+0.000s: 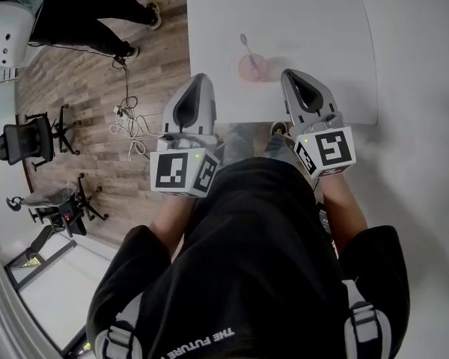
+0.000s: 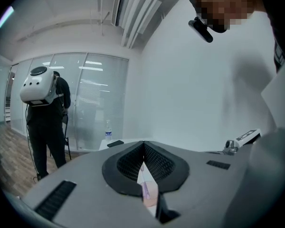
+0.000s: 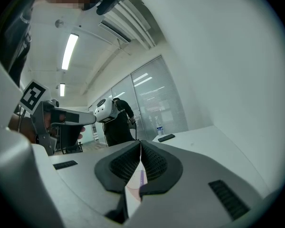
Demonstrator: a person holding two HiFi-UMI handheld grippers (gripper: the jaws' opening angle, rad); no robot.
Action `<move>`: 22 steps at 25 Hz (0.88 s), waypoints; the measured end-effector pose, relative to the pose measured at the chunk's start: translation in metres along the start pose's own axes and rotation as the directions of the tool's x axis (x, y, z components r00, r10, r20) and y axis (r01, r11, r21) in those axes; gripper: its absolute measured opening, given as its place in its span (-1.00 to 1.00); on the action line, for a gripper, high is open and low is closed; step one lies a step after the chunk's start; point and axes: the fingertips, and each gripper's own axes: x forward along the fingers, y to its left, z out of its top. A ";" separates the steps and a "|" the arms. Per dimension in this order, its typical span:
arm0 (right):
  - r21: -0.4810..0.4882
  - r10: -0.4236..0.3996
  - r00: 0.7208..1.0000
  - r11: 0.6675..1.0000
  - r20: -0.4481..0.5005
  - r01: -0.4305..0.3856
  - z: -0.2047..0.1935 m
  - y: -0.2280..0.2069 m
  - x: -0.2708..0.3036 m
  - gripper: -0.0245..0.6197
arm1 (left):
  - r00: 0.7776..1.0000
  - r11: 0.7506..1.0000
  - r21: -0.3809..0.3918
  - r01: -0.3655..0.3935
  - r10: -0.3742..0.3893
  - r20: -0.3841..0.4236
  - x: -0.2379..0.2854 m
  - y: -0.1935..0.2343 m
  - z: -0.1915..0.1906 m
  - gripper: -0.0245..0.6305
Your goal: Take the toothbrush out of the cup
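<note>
So the toothbrush sat head-up in the pink see-through cup, leaning a bit toward the far left. The cup stood by itself near the close edge of the white table. Nothing sat between it and the grippers, just bare tabletop. The left gripper was off the table's left edge, over the wood floor, with its tip near the cup on that side. The right gripper was over the table, just beside the cup on the right. Neither one touched the cup or the brush. Both pointed forward, roughly parallel, with their marker cubes back near the holder's black shirt and the forearms tucked in close. In each gripper's own view the jaws were pressed together at the tips with nothing in them, and only a thin slit lower down showed a bit of pink cup beyond. Around the room, a tangle of cables lay on the floor left of the table, and a couple of office chairs stood further left. Another person in dark clothes stood by the glass wall with a white unit on their back. A water bottle and a phone were on a second table behind.
</note>
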 end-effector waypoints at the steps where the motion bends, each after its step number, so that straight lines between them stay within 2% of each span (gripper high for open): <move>1: -0.004 -0.003 1.000 1.000 -0.006 0.003 -0.001 0.001 0.002 -0.86 | 1.000 1.000 -0.007 0.003 -0.003 -0.001 0.000 0.003 -0.002 -0.86; 14: -0.066 -0.038 0.994 0.997 -0.104 0.031 -0.015 0.006 0.033 -0.86 | 0.997 0.995 -0.065 0.076 -0.076 0.004 0.030 0.029 -0.017 -0.86; 22: -0.093 -0.021 0.982 0.996 -0.189 0.003 -0.034 0.007 0.060 -0.85 | 0.995 0.991 -0.089 0.098 -0.099 -0.002 0.056 0.047 -0.026 -0.86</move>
